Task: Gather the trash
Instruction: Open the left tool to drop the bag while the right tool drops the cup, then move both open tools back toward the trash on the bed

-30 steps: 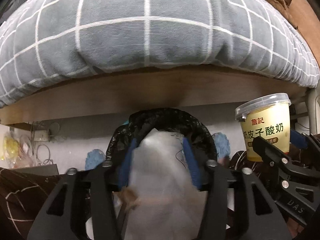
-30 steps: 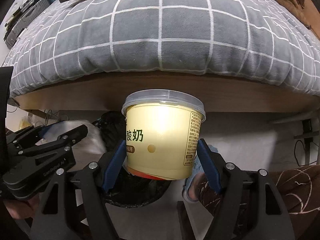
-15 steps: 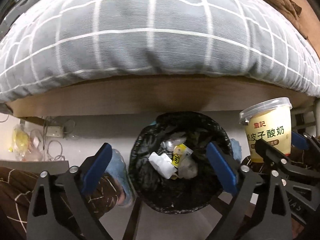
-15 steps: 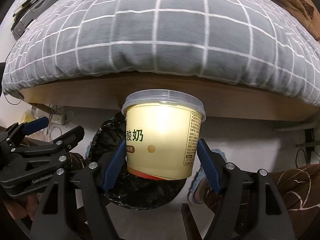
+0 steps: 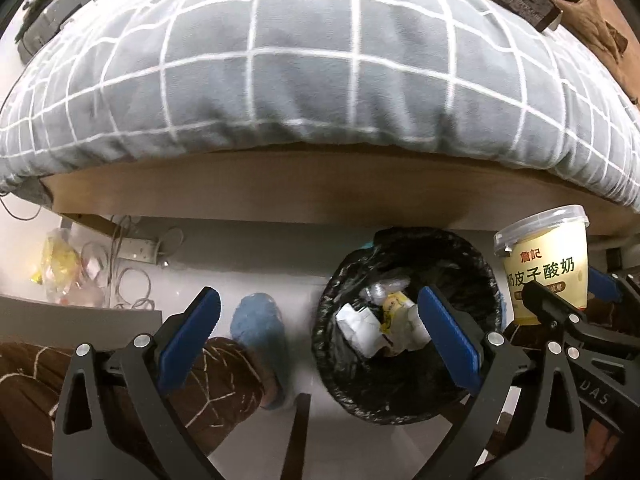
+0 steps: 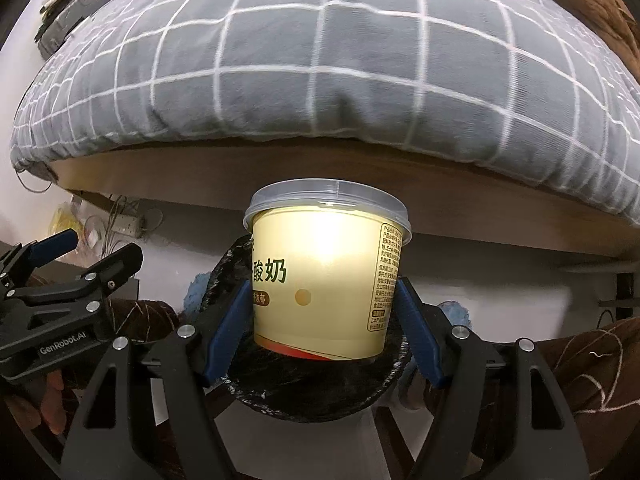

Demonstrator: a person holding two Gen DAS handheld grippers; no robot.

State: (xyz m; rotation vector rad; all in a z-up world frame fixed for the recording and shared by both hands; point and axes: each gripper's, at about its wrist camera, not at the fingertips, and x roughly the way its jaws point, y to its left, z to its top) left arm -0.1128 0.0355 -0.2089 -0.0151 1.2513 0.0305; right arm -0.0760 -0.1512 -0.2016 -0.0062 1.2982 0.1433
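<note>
Pinching a pale yellow lidded yogurt tub (image 6: 326,276) in the right gripper (image 6: 324,328) above a black-lined round trash bin (image 5: 404,380); holding the left gripper (image 5: 316,340) spread wide, empty.

bin (image 5: 404,384) mouth open above — desk edge (image 5: 280,196) overhangs behind | slipper (image 5: 258,326) beside

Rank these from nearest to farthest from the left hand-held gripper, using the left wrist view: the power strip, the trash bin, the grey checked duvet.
1. Trash bin: on the floor, just beyond the left hand-held gripper, toward its right finger.
2. Power strip: farther back on the floor, to the left.
3. Grey checked duvet: farthest, draped over the bed above.
</note>
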